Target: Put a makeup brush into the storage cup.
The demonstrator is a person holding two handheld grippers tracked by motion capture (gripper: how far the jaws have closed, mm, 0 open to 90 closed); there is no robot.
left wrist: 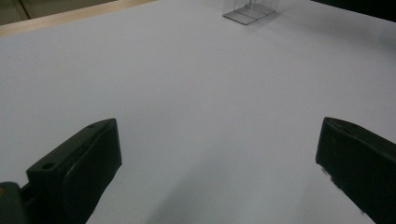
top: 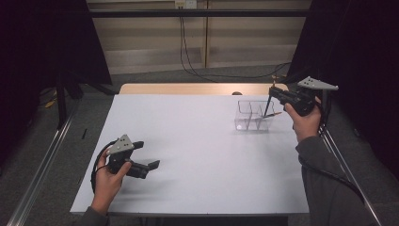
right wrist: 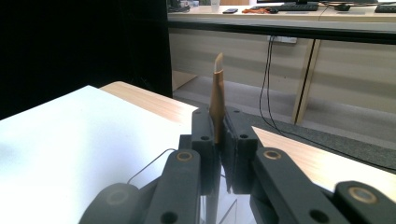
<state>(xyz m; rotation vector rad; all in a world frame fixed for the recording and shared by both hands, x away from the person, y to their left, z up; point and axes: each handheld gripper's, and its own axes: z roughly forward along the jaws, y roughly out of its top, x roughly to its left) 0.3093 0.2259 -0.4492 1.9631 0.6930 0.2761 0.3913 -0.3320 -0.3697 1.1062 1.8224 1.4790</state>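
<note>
My right gripper [top: 274,92] hovers over a clear compartment box [top: 244,123] at the table's far right, shut on a thin stick [top: 268,106]. The stick's dark lower end reaches down into the box. Seen from the right gripper view, the jaws [right wrist: 218,122] pinch the stick [right wrist: 217,93], whose brown upper part with a pale tip stands above them. A second thin tan piece [top: 274,114] lies across the box. My left gripper [top: 149,154] rests near the front left of the table, open with nothing between its jaws [left wrist: 217,158].
The white tabletop [top: 188,141] stretches between the two hands, with a wooden strip [top: 179,88] along its far edge. The clear box [left wrist: 247,11] stands far ahead of the left gripper. Cables hang behind the table. Dark curtains flank both sides.
</note>
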